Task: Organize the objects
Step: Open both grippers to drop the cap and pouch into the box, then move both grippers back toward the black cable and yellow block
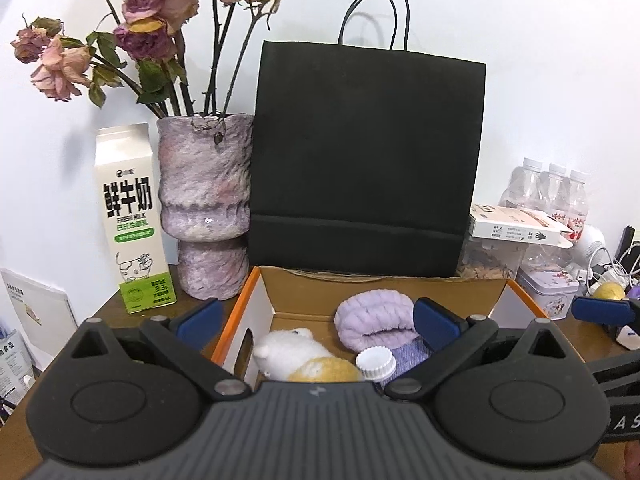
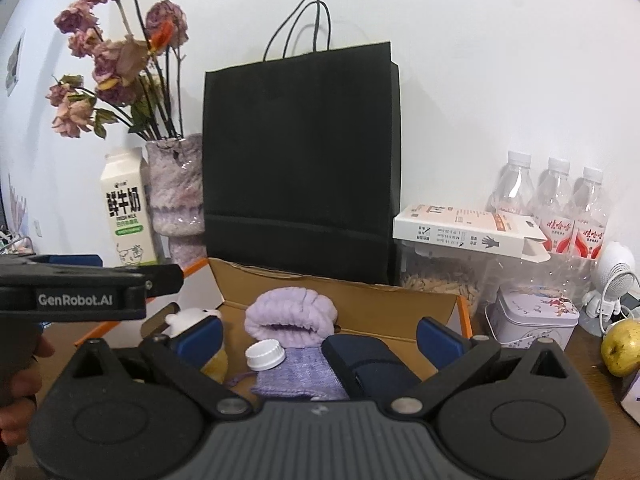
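An open cardboard box [image 1: 256, 312] with orange edges sits right before both grippers. In it lie a fluffy lilac headband [image 1: 374, 320], a white and yellow plush toy [image 1: 296, 354], a white screw cap [image 1: 375, 362] and a purple knitted cloth [image 1: 410, 354]. The right wrist view also shows a dark navy item [image 2: 368, 360] beside the cloth [image 2: 298, 376]. My left gripper [image 1: 318, 322] hangs open over the box's near left part, holding nothing. My right gripper [image 2: 320, 338] is open over the near right part, also with nothing in it.
A tall black paper bag [image 1: 366, 160] stands behind the box. A purple vase [image 1: 204, 204] of dried roses and a milk carton [image 1: 132, 216] stand to the left. Water bottles [image 2: 552, 204], a white carton [image 2: 464, 230], a tin [image 2: 536, 316] and a pear [image 2: 622, 346] crowd the right.
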`<act>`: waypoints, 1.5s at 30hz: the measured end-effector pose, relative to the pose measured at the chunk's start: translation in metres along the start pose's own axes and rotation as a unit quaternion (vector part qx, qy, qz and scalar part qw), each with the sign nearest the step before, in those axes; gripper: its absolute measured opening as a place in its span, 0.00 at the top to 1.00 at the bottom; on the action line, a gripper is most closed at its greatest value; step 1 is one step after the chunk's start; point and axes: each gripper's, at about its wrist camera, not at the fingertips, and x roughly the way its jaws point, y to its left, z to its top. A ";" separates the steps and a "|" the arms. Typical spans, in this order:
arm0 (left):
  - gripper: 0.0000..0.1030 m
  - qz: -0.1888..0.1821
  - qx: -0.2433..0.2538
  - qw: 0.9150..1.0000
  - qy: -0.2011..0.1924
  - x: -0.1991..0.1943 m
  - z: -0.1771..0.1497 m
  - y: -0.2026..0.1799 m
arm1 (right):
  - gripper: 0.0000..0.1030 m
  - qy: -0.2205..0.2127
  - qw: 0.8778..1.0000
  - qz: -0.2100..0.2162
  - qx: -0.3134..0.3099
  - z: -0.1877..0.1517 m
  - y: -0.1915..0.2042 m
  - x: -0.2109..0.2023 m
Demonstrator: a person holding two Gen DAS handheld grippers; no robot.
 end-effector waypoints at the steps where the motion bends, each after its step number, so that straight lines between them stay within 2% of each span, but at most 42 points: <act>1: 0.00 0.000 -0.001 1.000 0.000 -0.004 -0.001 0.001 | 0.00 -0.001 1.000 0.001 -0.001 -0.001 0.001 -0.003; 16: 0.00 -0.002 -0.009 1.000 0.009 -0.068 -0.026 0.013 | 0.00 -0.010 1.000 -0.005 0.004 -0.023 0.008 -0.067; 34: 0.00 -0.008 -0.005 1.000 0.015 -0.150 -0.071 0.024 | 0.00 -0.002 1.000 0.004 0.003 -0.071 0.040 -0.147; 45: 0.00 -0.017 0.009 1.000 0.019 -0.181 -0.101 0.027 | 0.00 0.021 1.000 -0.009 0.005 -0.108 0.053 -0.174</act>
